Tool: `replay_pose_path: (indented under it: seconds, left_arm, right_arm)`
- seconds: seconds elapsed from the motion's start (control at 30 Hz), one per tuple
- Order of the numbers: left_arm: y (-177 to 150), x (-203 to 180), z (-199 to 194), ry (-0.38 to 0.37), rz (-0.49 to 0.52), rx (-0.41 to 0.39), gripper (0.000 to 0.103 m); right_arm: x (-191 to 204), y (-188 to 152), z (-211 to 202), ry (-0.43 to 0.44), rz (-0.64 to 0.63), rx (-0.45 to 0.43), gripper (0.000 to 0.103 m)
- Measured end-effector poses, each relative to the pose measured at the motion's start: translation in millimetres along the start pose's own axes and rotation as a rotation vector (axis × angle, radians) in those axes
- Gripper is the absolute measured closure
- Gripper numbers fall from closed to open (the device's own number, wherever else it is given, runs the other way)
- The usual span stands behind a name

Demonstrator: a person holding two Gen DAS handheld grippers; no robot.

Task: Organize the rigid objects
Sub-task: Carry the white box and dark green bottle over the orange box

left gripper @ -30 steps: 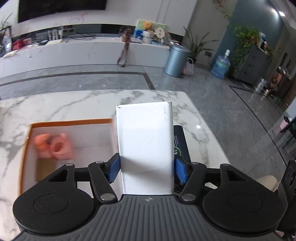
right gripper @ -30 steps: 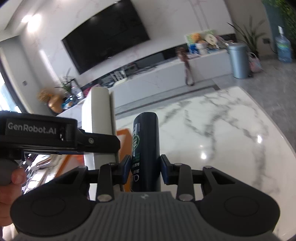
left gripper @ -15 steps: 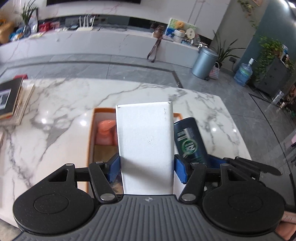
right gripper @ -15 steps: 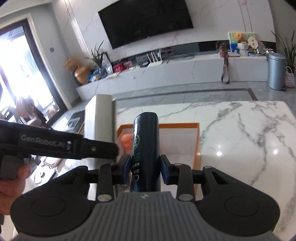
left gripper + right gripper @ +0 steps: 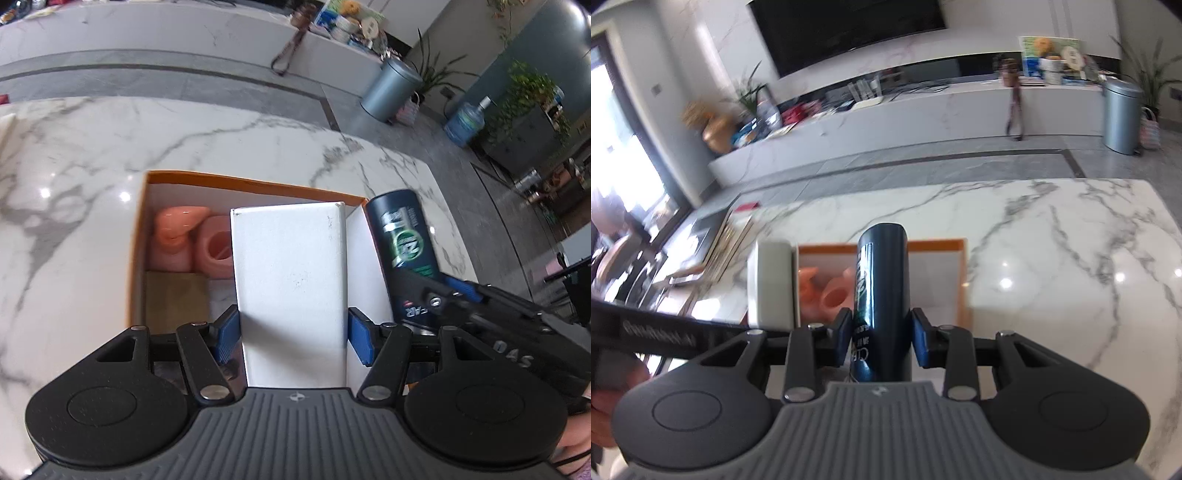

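White box (image 5: 291,280) now lower over orange tray (image 5: 255,181)

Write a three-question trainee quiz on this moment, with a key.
1. True or false: the left claw grips the white box.
2. What does the right claw hold? A) dark bottle B) pink item C) book
3. Fill in: the pink items lie inside the ___-rimmed bin.

Key: 1 true; 2 A, the dark bottle; 3 orange.
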State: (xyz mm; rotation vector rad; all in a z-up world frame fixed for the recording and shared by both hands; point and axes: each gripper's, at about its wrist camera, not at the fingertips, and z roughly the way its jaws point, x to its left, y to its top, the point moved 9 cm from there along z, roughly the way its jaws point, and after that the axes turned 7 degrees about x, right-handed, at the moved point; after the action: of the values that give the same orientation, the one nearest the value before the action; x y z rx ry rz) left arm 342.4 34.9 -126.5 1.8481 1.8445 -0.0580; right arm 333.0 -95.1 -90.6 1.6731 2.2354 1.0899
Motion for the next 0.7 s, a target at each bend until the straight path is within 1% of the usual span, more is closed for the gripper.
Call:
replay_pose_path:
  seconds: [0.1, 0.17, 0.3, 0.4, 0.47, 0.57, 0.7]
  left_arm:
    - [7.8, -4.4, 17.4, -0.008, 0.005, 0.027, 0.033]
    - [11.2, -7.3, 27.5, 0.008, 0.017, 0.046, 0.033]
    - [15.3, -15.0, 43.3, 0.075, 0.071, 0.077, 0.033]
    - [17.9, -17.6, 55.4, 0.139, 0.073, 0.111, 0.033]
    - [20.7, -21.0, 62.3, 0.181, 0.089, 0.117, 0.033]
    - [23.6, -26.0, 69.6, 0.259, 0.124, 0.108, 0.033]
    - [21.4, -32.4, 83.1, 0.304, 0.148, 0.123, 0.033]
  right_arm:
    - [-8.8, 7.6, 2.4, -0.023, 0.011, -0.005, 0.068]
    - [-15.6, 12.1, 4.3, -0.048, 0.021, -0.011, 0.068]
    - [-29.9, 21.0, 4.0, -0.084, 0.051, -0.040, 0.068]
    - [-34.9, 23.6, 4.1, -0.097, 0.048, -0.050, 0.068]
    - [-37.5, 23.2, 5.3, -0.107, 0.043, -0.055, 0.068]
    - [-43.9, 21.1, 7.5, -0.096, 0.058, -0.049, 0.068]
    - [-48.9, 15.9, 9.5, -0.084, 0.068, -0.035, 0.068]
